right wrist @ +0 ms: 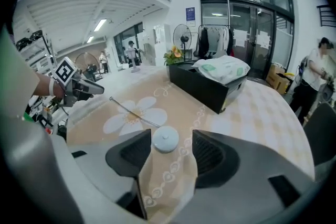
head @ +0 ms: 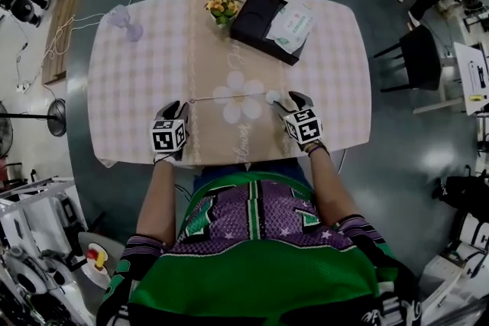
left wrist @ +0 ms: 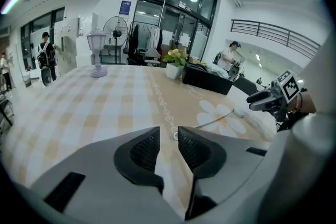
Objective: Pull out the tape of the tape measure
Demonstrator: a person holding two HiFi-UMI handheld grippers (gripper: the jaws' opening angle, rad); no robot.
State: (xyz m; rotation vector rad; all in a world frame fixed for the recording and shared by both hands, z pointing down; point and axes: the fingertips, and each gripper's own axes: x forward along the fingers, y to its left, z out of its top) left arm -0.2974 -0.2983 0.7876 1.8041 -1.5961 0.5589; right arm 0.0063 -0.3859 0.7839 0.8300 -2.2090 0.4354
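Note:
The tape measure is a small round white case (head: 273, 97) on the checked tablecloth (head: 137, 88). Its thin tape (head: 229, 98) lies drawn out leftward across a white flower print. My right gripper (head: 294, 98) stands open around the case (right wrist: 165, 139); the case sits just ahead of the jaws, near the left pad, with a gap on its other side. My left gripper (head: 178, 105) is open by a narrow gap at the tape's free end. The small end ring (left wrist: 175, 135) lies on the cloth just beyond the pads (left wrist: 144, 150), and nothing is between them.
A black box (head: 256, 15) with a white-and-green tissue pack (head: 294, 23) stands at the table's far side, next to a small flower pot (head: 222, 8). A lavender lamp-like thing (head: 126, 20) is at the far left. A dark chair (head: 420, 57) stands to the right of the table.

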